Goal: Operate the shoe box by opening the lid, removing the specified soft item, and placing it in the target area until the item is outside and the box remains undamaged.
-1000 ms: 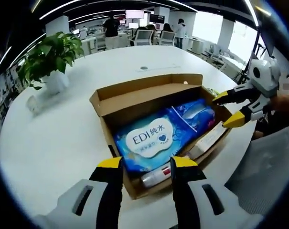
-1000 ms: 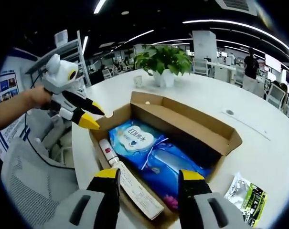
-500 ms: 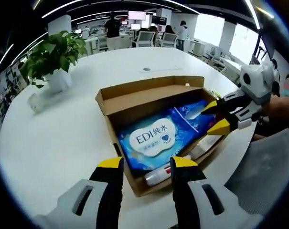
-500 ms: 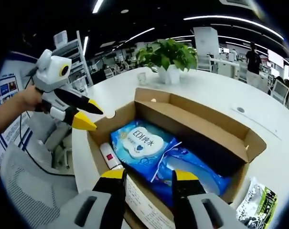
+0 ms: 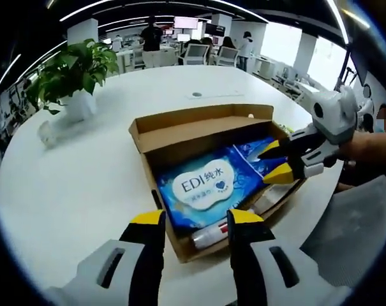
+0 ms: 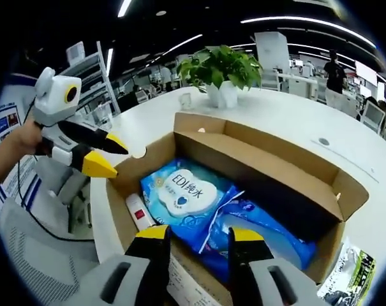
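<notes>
The right claw [image 6: 196, 234] stood with its yellow-tipped jaws parted and nothing between them, poised over the near edge of the open shoe box [image 6: 269, 159]. In the left gripper view the same claw [image 5: 277, 161] reached in over the box's far right end, jaws apart above the blue packs, a person's hand [image 5: 371, 145] behind it. The left claw [image 5: 189, 220] was likewise open and empty, its jaws hanging just short of the box's [image 5: 199, 131] near wall; in the right gripper view it [image 6: 103, 156] hovered beside the box's left corner.

Inside the box lay the soft item, a blue wet-wipe pack [image 5: 202, 188] marked "EDI", flat on the bottom; the right gripper view showed it [image 6: 183, 194] too. A second blue pack [image 6: 269, 233] lay against it toward the box's other end. A white tube with a red band [image 6: 138, 213] lay along the box's side wall beside the wipes. The lid flap [image 6: 272, 172] stood folded back.

Beyond the box, on the white tabletop [image 5: 71, 185], stood a potted plant [image 5: 71, 76]. A green-and-black sachet [image 6: 352, 271] lay on the tabletop just outside the box.
</notes>
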### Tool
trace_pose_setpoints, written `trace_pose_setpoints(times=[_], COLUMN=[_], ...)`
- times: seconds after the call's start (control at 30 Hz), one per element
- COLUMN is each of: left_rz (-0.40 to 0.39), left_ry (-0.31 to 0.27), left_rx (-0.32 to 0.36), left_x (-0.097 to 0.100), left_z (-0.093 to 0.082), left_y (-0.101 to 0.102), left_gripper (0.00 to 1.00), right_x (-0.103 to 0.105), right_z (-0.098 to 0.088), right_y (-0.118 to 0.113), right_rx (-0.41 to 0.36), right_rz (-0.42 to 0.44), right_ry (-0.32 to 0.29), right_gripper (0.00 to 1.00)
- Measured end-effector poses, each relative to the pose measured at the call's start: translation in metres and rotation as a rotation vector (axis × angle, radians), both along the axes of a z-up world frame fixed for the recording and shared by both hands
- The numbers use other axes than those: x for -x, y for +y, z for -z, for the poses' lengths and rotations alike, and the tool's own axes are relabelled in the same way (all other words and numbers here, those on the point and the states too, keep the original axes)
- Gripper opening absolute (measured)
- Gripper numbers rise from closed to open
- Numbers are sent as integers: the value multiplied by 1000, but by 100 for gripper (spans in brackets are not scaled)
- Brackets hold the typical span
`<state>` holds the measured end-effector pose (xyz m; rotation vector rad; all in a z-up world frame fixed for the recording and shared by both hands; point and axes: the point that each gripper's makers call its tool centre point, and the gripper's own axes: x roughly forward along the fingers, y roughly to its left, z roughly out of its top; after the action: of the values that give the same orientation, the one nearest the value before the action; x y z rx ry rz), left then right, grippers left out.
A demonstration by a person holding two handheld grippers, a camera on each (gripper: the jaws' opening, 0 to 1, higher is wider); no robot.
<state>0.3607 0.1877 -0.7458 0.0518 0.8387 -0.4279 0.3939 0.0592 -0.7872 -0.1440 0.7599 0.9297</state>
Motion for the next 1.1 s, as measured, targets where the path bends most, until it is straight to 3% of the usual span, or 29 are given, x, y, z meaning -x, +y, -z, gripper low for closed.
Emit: trace_pose_setpoints(times=[0.47,0.83,1.03,1.1], left_rz=[-7,-2,9,10], left_ry=[-2,-12,-11,-10], left_rx=[23,35,32,31], left_x=[1,-3,-5,-5], left_z=[3,1,3,4], left_y=[0,-3,-5,-5], left_gripper=[37,36,35,35], right_x=[-13,-21,-28,-27], right_z=[9,22,25,24], right_y=[19,28,19,20], right_rx=[9,71,122,113], right_rz=[8,20,46,50], right_ry=[22,47,21,32], right_gripper=[25,17,1,1])
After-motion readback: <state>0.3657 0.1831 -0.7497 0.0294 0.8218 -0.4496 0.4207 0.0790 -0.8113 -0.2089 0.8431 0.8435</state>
